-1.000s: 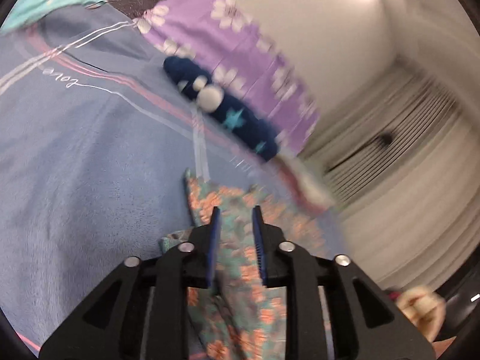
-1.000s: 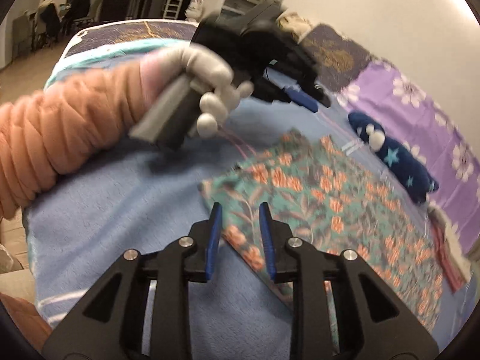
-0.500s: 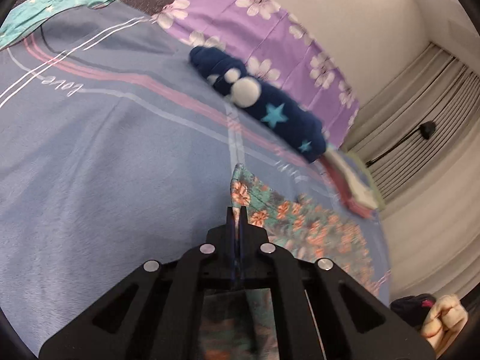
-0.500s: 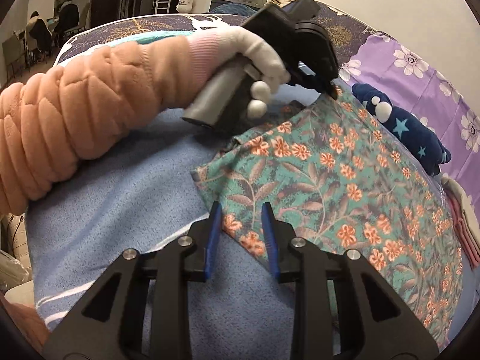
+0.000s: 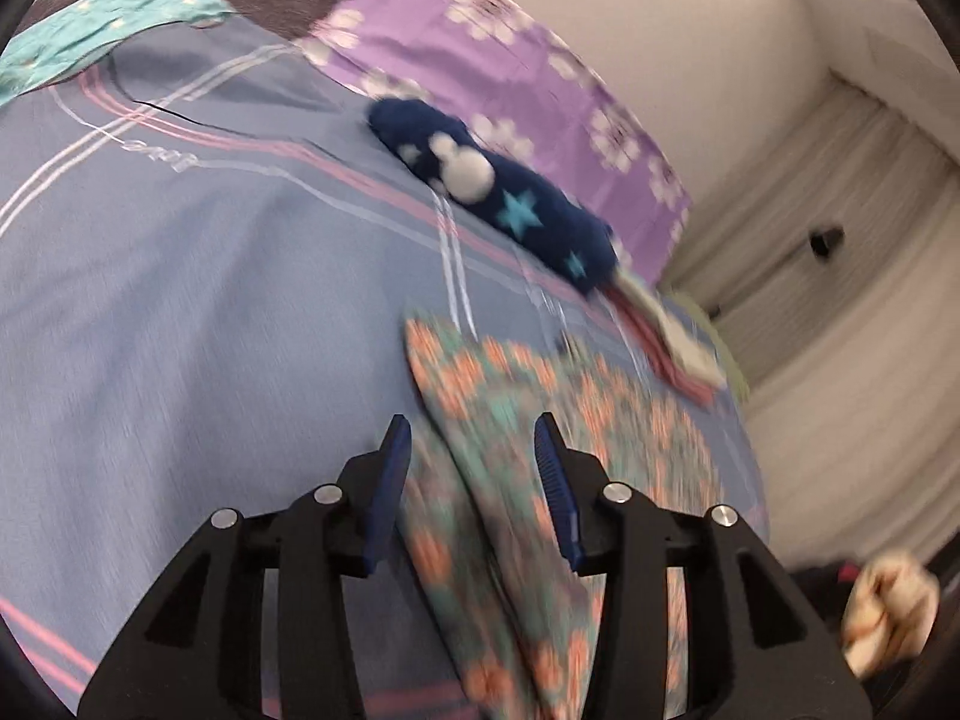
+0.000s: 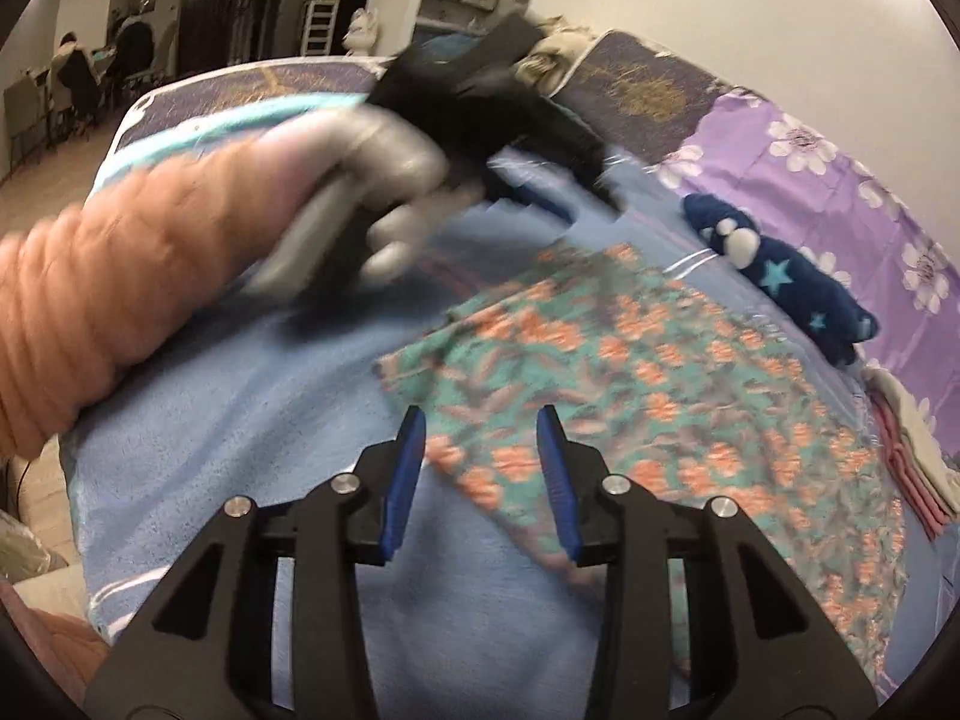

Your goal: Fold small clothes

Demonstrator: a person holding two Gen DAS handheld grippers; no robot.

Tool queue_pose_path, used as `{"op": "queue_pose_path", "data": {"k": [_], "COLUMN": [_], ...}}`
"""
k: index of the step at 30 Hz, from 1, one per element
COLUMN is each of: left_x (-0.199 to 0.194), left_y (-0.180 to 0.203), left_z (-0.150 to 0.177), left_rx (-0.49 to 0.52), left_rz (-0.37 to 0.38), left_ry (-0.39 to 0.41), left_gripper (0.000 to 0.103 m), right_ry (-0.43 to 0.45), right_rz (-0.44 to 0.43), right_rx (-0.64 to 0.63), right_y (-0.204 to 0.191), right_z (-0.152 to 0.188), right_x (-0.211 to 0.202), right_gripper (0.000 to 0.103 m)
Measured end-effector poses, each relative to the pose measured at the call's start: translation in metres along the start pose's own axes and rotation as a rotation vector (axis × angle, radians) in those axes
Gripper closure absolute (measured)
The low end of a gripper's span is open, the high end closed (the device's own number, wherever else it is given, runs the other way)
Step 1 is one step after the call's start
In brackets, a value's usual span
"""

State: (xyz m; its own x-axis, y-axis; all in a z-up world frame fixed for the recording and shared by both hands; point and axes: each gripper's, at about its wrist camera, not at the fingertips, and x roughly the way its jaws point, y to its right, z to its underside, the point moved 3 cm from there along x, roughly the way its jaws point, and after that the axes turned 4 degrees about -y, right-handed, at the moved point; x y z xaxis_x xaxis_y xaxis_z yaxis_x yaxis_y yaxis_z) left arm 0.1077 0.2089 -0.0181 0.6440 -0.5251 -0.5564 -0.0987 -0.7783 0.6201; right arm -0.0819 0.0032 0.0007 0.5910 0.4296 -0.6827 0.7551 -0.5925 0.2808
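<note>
A teal cloth with orange flowers [image 6: 648,384] lies spread on the blue bedsheet [image 6: 252,420]; it also shows in the left wrist view [image 5: 540,420], blurred. My left gripper [image 5: 474,450] is open and empty, held above the cloth's near edge. In the right wrist view the left gripper [image 6: 540,138] shows blurred above the cloth's far corner, held by a grey-gloved hand. My right gripper [image 6: 483,444] is open and empty, its fingers straddling the cloth's near edge.
A navy star-print garment [image 5: 510,198] with a white pompom lies by the purple flowered pillow [image 5: 510,60]. Folded pink and white clothes [image 6: 912,444] sit at the bed's right edge. Curtains [image 5: 840,300] hang beyond the bed.
My left gripper was shut on the cloth's corner half a second ago; it has opened, let go and lifted away. My right gripper has opened slightly wider over the near edge.
</note>
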Motion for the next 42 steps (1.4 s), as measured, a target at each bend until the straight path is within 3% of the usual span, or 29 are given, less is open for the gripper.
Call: {"op": "queue_pose_path", "data": {"k": [2, 6, 12, 17, 23, 28, 34, 42], "left_x": [0.013, 0.014, 0.011, 0.004, 0.000, -0.005, -0.003, -0.004], "left_y": [0.002, -0.006, -0.016, -0.015, -0.021, -0.029, -0.026, -0.031], "left_z": [0.020, 0.019, 0.020, 0.022, 0.022, 0.022, 0.021, 0.021], "left_rx": [0.037, -0.004, -0.062, -0.068, -0.108, -0.154, -0.148, -0.171], "left_rz": [-0.047, -0.030, 0.043, 0.048, 0.087, 0.136, 0.154, 0.200], "left_ry": [-0.052, -0.052, -0.041, -0.018, 0.000, 0.027, 0.016, 0.015], "left_gripper": [0.059, 0.059, 0.059, 0.059, 0.059, 0.058, 0.053, 0.052], "right_ry": [-0.005, -0.073, -0.089, -0.057, -0.034, -0.043, -0.114, -0.111], "right_rz": [0.055, 0.095, 0.150, 0.111, 0.098, 0.163, 0.179, 0.177], "right_rx": [0.039, 0.180, 0.003, -0.013, -0.146, -0.293, -0.229, -0.142], "right_y": [0.020, 0.057, 0.019, 0.002, -0.032, -0.065, -0.064, -0.052], "right_z": [0.002, 0.021, 0.032, 0.029, 0.025, 0.016, -0.011, -0.020], "right_x": [-0.003, -0.001, 0.001, -0.004, 0.000, 0.016, 0.046, 0.065], "right_gripper": [0.064, 0.063, 0.058, 0.053, 0.048, 0.048, 0.048, 0.049]}}
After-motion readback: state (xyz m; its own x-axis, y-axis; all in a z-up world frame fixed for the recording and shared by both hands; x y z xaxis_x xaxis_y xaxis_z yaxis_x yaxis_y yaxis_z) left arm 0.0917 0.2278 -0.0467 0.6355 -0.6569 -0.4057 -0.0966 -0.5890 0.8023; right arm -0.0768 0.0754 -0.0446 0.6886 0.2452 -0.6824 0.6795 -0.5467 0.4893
